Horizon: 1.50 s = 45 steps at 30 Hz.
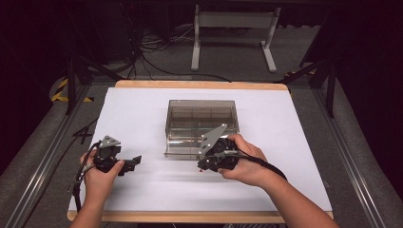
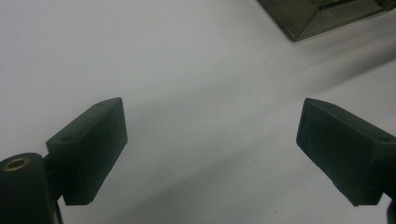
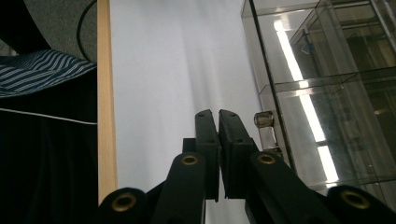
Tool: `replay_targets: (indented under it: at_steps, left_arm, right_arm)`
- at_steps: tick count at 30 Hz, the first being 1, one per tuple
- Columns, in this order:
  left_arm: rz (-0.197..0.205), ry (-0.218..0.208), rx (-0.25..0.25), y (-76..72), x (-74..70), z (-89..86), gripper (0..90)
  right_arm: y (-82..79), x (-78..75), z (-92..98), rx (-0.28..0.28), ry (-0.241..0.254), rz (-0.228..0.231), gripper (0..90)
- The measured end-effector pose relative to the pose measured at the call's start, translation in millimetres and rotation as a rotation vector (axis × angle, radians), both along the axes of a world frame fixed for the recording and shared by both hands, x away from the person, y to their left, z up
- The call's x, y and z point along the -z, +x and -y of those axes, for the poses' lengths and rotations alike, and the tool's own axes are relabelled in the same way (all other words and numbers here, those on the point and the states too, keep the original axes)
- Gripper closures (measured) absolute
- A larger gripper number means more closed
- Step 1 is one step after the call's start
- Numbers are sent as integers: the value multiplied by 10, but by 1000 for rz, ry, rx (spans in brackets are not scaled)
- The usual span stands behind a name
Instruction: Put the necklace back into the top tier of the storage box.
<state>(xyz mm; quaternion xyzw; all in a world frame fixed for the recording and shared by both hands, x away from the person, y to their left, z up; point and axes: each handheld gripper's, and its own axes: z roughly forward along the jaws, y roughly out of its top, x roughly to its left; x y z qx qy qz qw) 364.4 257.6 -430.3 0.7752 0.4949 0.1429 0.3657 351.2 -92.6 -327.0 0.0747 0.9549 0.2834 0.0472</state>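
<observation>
A smoky clear plastic box (image 1: pixel 202 122) with inner compartments stands mid-table. My right gripper (image 1: pixel 203 165), held in the right hand, hovers at the box's near edge. Its jaws are shut (image 3: pixel 218 116) with nothing visible between them. Just beside them, a small clear latch (image 3: pixel 265 123) sticks out from the side of the box (image 3: pixel 327 93). My left gripper (image 1: pixel 134 161) sits at the left, near the front of the table. It is open wide (image 2: pixel 210 140) over bare white surface. A corner of the box (image 2: pixel 322 16) lies well beyond it.
The white table top (image 1: pixel 142 109) has a wooden rim (image 3: pixel 105 93) on the near side. Striped clothing (image 3: pixel 42 70) shows past that rim. Cables and a white stand's legs (image 1: pixel 233 42) lie on the floor behind the table.
</observation>
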Motion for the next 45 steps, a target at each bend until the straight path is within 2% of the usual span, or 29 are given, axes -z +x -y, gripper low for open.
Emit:
replay_targets:
  at_steps: [6, 21, 30, 45]
  left_arm:
    - [0, 0, -1, 0, 0, -1, 95]
    - [1, 0, 0, -1, 6, 11, 93]
    - [2, 3, 0, 2, 8, 9, 93]
    - [3, 3, -1, 0, 6, 6, 93]
  right_arm:
    - [20, -77, 26, 21, 16, 4, 878]
    - [109, -219, 40, 66, 14, 35, 878]
    - [201, -260, 73, 102, 40, 44, 878]
    - [356, -249, 82, 164, 41, 52, 878]
